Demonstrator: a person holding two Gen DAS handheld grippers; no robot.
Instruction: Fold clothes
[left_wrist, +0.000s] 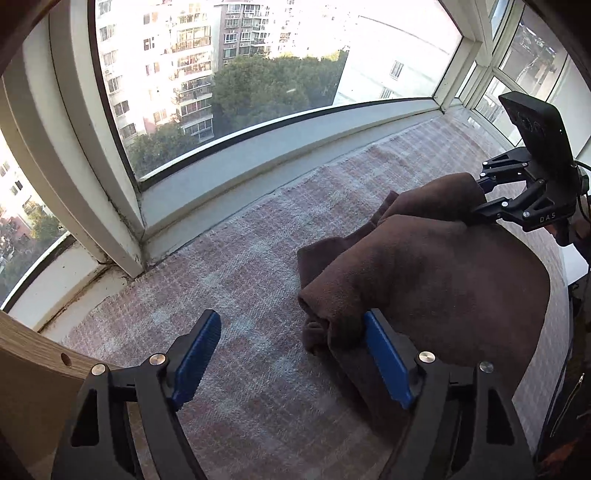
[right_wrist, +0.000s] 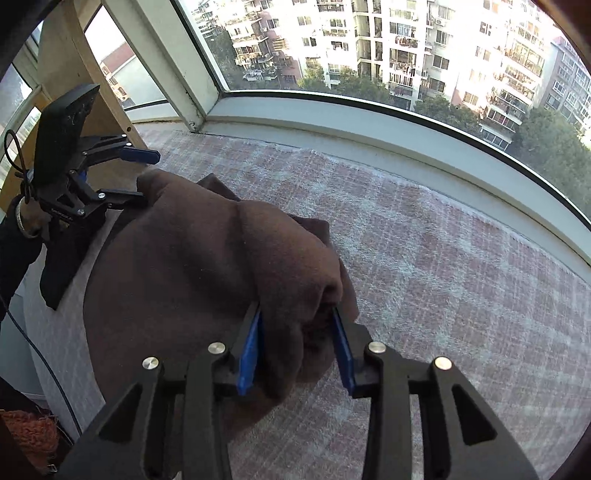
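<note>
A brown fleece garment (left_wrist: 424, 273) lies bunched on a pink checked blanket (left_wrist: 240, 280) before a bay window. My left gripper (left_wrist: 291, 321) stands open wide; its right pad (left_wrist: 388, 362) rests against the garment's near edge, and only blanket shows between its jaws. In the right wrist view the garment (right_wrist: 192, 258) runs from the left gripper (right_wrist: 147, 175) to my right gripper (right_wrist: 295, 310). There a thick fold fills the gap and touches both blue pads (right_wrist: 249, 354). From the left wrist view, the right gripper (left_wrist: 478, 197) is at the garment's far end, its tips sunk in cloth.
The grey window sill (left_wrist: 258, 155) and white frame post (left_wrist: 122, 229) border the blanket (right_wrist: 424, 258) at the back. A wooden shelf panel (left_wrist: 26, 373) stands at the left end. A person's hand with a bracelet (right_wrist: 26, 218) holds the left gripper. Orange knitwear (right_wrist: 29, 439) lies low.
</note>
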